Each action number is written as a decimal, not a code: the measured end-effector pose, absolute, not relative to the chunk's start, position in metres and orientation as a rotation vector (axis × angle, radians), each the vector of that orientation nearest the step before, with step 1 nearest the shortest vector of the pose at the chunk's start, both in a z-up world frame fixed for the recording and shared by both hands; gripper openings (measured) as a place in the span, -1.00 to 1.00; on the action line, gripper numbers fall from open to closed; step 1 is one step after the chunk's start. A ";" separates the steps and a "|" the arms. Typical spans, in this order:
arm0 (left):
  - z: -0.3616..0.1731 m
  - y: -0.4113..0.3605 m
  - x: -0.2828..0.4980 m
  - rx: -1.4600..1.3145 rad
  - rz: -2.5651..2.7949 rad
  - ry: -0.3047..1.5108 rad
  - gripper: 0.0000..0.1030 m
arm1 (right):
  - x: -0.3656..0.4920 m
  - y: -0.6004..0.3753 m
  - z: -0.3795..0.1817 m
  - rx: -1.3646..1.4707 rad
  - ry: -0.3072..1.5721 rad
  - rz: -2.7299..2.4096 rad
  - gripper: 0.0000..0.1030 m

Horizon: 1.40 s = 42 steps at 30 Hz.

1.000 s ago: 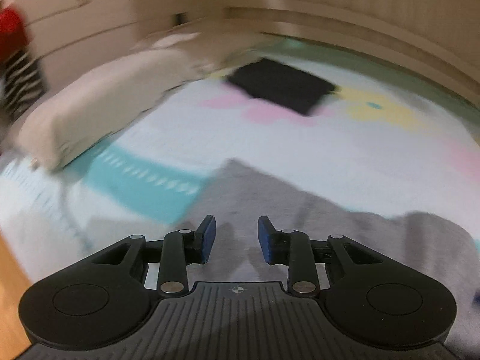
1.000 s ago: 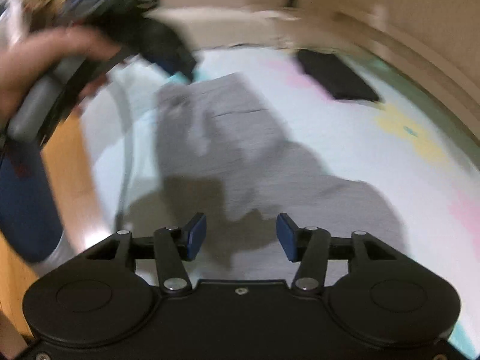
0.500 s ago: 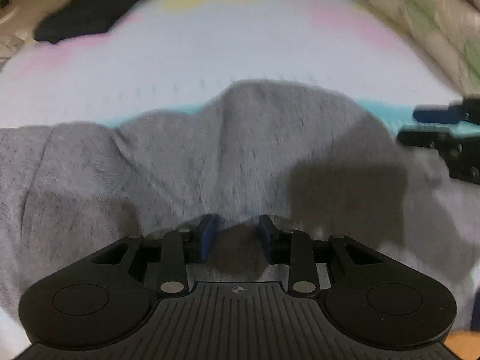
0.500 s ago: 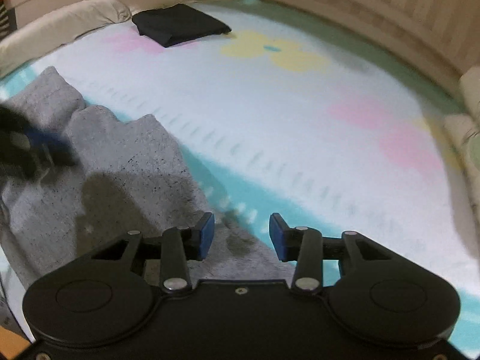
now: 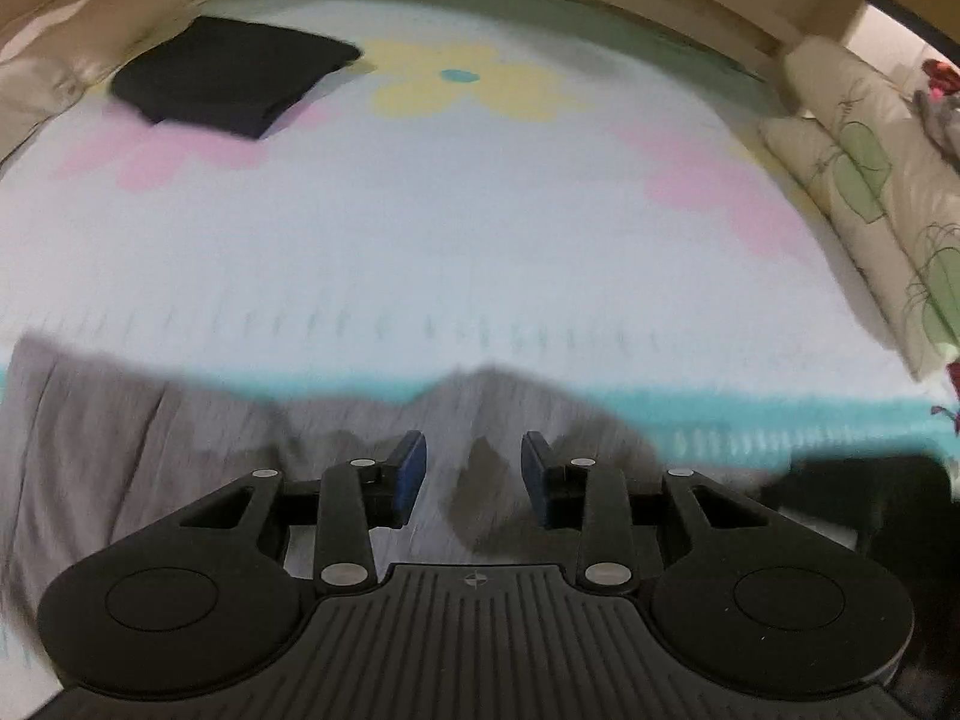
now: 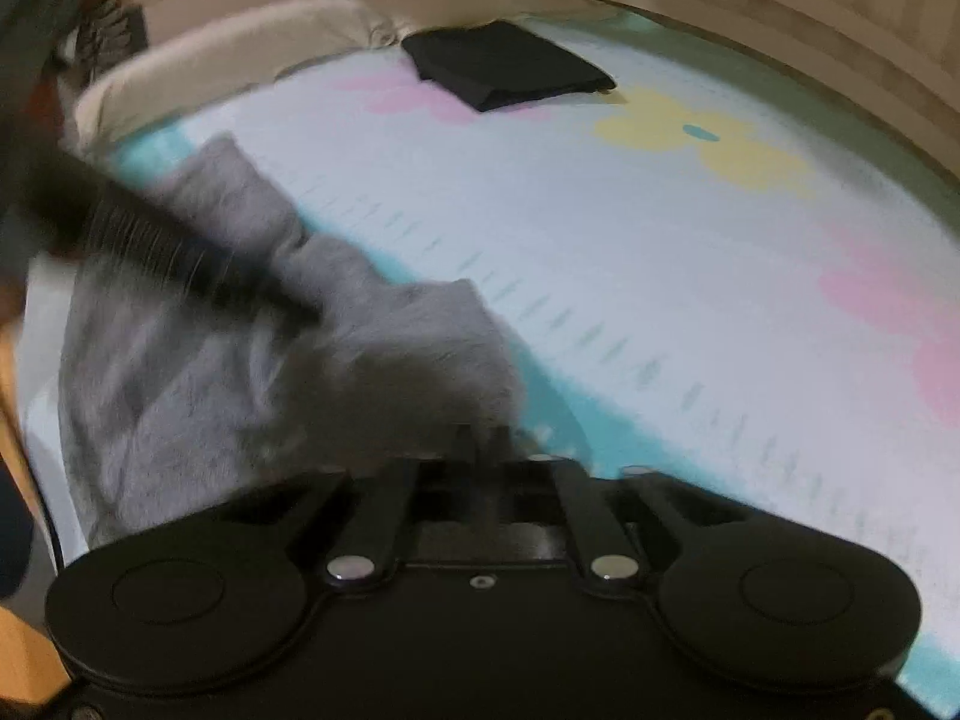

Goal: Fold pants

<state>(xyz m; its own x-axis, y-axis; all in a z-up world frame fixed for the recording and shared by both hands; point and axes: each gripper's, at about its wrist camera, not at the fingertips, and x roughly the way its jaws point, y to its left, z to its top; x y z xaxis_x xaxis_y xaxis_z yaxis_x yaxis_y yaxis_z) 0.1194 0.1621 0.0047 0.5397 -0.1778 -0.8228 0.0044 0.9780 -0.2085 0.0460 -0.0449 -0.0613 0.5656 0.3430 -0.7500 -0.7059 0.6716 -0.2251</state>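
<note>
While the right gripper [image 6: 489, 450] pinches rumpled grey fleece pants [image 6: 252, 372], the left gripper [image 5: 474, 474] hovers open; folding barely begun.

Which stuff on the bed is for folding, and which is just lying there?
For the job:
- grey pants
- right claw, shut on the pants
- left claw, open above them

Just lying about:
- folded black garment
- leaf-print pillow
- flowered sheet

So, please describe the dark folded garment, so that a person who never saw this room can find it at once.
Look at the pale mat with printed flowers. At its far edge, beside the yellow flower, lies the black folded garment. It is neat, flat and black; the grey pants near the grippers are rumpled.
</note>
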 end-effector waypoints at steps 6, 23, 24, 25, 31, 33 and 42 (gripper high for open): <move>-0.005 0.134 0.159 -0.115 -0.187 1.065 -0.33 | -0.014 -0.033 -0.071 -0.738 0.581 0.667 -0.73; -0.051 0.130 0.137 0.095 -0.133 1.183 -0.27 | -0.044 -0.023 -0.103 -0.939 0.547 0.718 -0.53; -0.051 0.133 0.133 0.083 -0.131 1.168 -0.27 | -0.041 -0.024 -0.099 -0.931 0.544 0.717 -0.44; -0.050 0.137 0.129 0.073 -0.126 1.152 -0.27 | -0.037 -0.026 -0.095 -0.917 0.542 0.722 -0.29; -0.050 0.147 0.115 0.023 -0.094 1.098 -0.28 | -0.003 -0.049 -0.051 -0.719 0.545 0.683 -0.13; -0.049 0.150 0.111 0.013 -0.082 1.080 -0.28 | 0.017 -0.058 -0.034 -0.630 0.556 0.649 -0.13; -0.033 0.165 0.099 -0.045 -0.024 1.008 -0.28 | 0.091 -0.069 -0.037 -0.552 0.709 0.628 -0.12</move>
<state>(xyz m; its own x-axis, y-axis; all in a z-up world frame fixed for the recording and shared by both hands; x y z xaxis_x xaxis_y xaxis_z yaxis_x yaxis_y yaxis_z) 0.0995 0.1653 -0.0329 0.5333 -0.0412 -0.8449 -0.0009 0.9988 -0.0492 0.0907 -0.0694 -0.0367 0.5945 0.3332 -0.7318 -0.6866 0.6839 -0.2465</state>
